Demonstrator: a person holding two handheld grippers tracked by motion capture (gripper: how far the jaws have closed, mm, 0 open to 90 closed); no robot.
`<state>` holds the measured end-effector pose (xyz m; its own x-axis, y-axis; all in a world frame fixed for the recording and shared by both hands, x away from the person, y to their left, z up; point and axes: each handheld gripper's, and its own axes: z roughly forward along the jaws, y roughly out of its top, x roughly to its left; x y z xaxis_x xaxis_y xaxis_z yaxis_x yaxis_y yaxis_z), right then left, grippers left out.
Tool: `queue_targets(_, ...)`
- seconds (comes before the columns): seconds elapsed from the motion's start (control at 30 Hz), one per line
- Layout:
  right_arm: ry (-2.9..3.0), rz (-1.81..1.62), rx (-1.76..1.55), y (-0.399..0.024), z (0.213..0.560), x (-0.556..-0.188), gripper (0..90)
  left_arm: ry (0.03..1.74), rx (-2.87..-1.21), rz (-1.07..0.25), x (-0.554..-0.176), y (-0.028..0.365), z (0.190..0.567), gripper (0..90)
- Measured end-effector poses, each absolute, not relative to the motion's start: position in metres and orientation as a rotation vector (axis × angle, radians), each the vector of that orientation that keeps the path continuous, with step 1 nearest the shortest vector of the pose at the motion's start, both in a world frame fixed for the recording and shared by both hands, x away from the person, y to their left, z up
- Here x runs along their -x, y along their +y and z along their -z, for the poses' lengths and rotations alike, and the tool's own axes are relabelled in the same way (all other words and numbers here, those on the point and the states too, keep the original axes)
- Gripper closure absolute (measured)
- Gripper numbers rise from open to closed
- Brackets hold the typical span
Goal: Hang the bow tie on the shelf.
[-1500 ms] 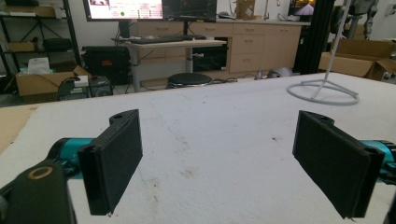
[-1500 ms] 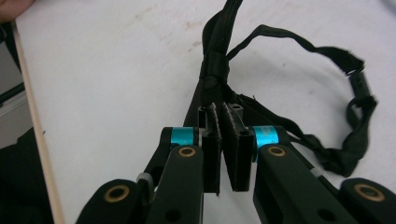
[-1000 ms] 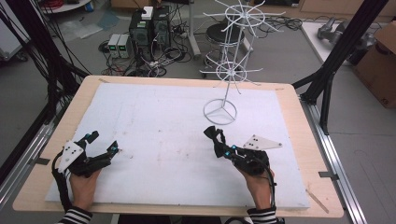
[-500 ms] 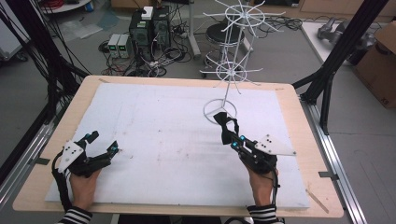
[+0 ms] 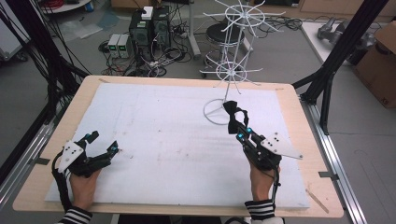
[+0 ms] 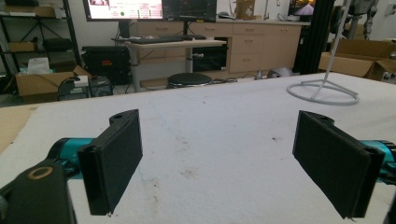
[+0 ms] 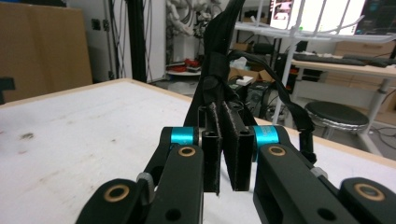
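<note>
- My left hand-held gripper (image 5: 100,148) rests on the white foam sheet (image 5: 163,135) that covers the worktop (image 5: 308,140), well to the left of the white wire stand (image 5: 231,70) and nearer to me than it.
- Its jaws stand wide apart with nothing between them; in the left gripper view the two black pads (image 6: 119,158) frame only bare, lightly stained foam.
- From that same view the wire stand's ring base (image 6: 323,91) lies far off to the right on the foam, with its thin pole rising from it.
- The black bow tie (image 5: 232,116) is the thing I am handling; it sits just in front of the wire stand's ring base (image 5: 219,112), at the rim nearest me, raised off the foam.
- My right hand-held gripper (image 5: 236,127) has its jaws clamped narrow on the bow tie, pointing up toward the wire stand.
- In the right gripper view the pads (image 7: 229,140) pinch the black fabric, and the bow tie (image 7: 217,51) rises above them with a thin black strap (image 7: 285,100) looping down to the right.
- Beyond it in that view the stand's white wire arms (image 7: 317,28) spread out above.
- My right hand (image 5: 261,179) grips the tool's body nearer to me than the stand and a little to its right, close to the foam's near edge.
</note>
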<state>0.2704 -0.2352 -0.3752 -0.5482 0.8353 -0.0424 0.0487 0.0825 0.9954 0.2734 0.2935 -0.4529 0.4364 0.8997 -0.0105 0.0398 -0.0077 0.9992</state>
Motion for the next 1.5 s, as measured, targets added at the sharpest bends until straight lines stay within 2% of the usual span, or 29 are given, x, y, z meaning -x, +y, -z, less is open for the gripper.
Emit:
queue_targets(0.67,1.644,-1.517,-0.883,-0.237,0.338,-0.292,85.9,0.899,-1.413,-0.847,-0.273,0.293,0.453,16.2)
queue_targets(1.5,1.714,-1.443,-0.943,-0.226,0.340,-0.336,85.9,0.900,-1.413,-0.846,-0.274,0.293,0.453,16.2)
